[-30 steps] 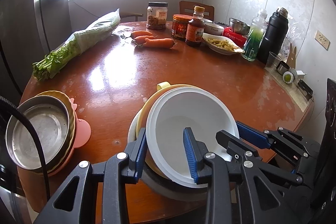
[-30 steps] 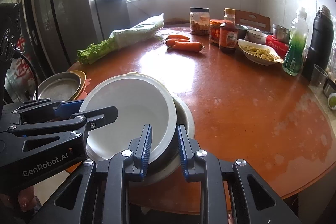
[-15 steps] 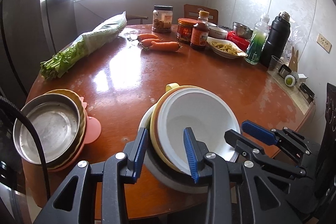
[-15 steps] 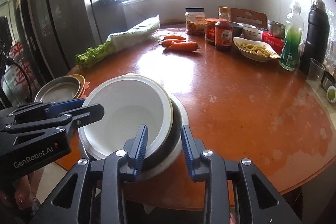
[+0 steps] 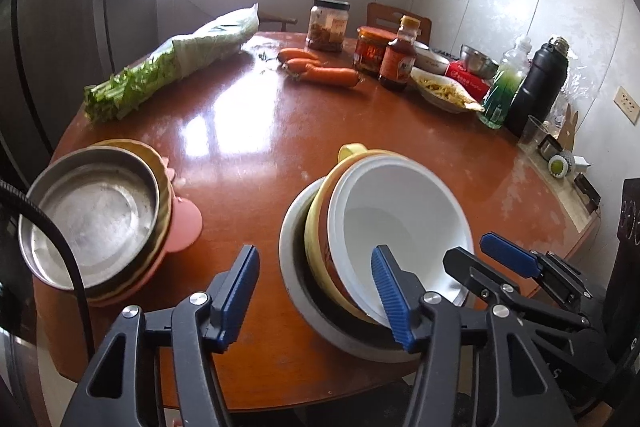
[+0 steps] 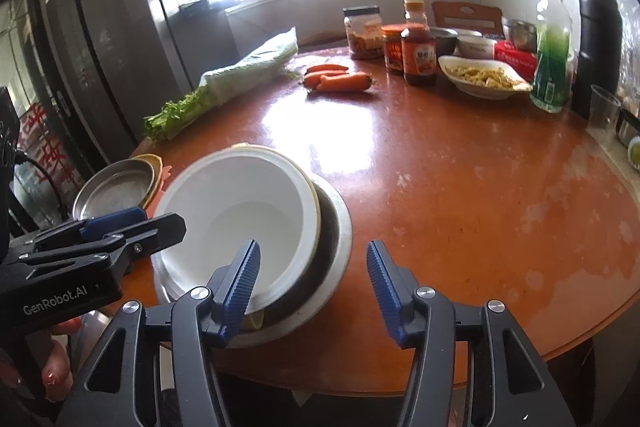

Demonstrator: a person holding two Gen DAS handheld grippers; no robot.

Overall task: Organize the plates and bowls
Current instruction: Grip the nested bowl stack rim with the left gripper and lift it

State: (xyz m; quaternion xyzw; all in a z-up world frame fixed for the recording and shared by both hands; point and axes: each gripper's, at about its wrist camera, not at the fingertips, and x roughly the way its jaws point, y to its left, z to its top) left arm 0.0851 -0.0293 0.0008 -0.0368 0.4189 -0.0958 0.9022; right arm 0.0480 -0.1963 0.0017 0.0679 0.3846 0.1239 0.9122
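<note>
A white bowl (image 5: 400, 211) sits tilted in a yellow bowl (image 5: 318, 239), which is nested in a steel bowl (image 5: 294, 267) near the table's front edge. My left gripper (image 5: 316, 291) straddles the stack's near-left rim with its jaws opening and no pad pressing on it. On the opposite side, my right gripper (image 6: 312, 283) straddles the rim of the white bowl (image 6: 240, 211) and the steel bowl (image 6: 338, 227). Its jaws are opening too and grip nothing. Each gripper shows in the other's view, the right gripper (image 5: 480, 257) and the left gripper (image 6: 148, 223).
A steel plate (image 5: 92, 211) tops a stack of yellow and pink plates at the left. Farther back lie bagged celery (image 5: 172, 67), carrots (image 5: 320, 71), jars, a sauce bottle (image 5: 398, 57), a dish of food (image 5: 444, 93), a green bottle and a black flask (image 5: 538, 83). A hand (image 6: 52, 371) holds the left gripper.
Both grippers, shut on the white bowl's rim a second ago, have opened and let it go. The bowl now rests tilted in the yellow bowl.
</note>
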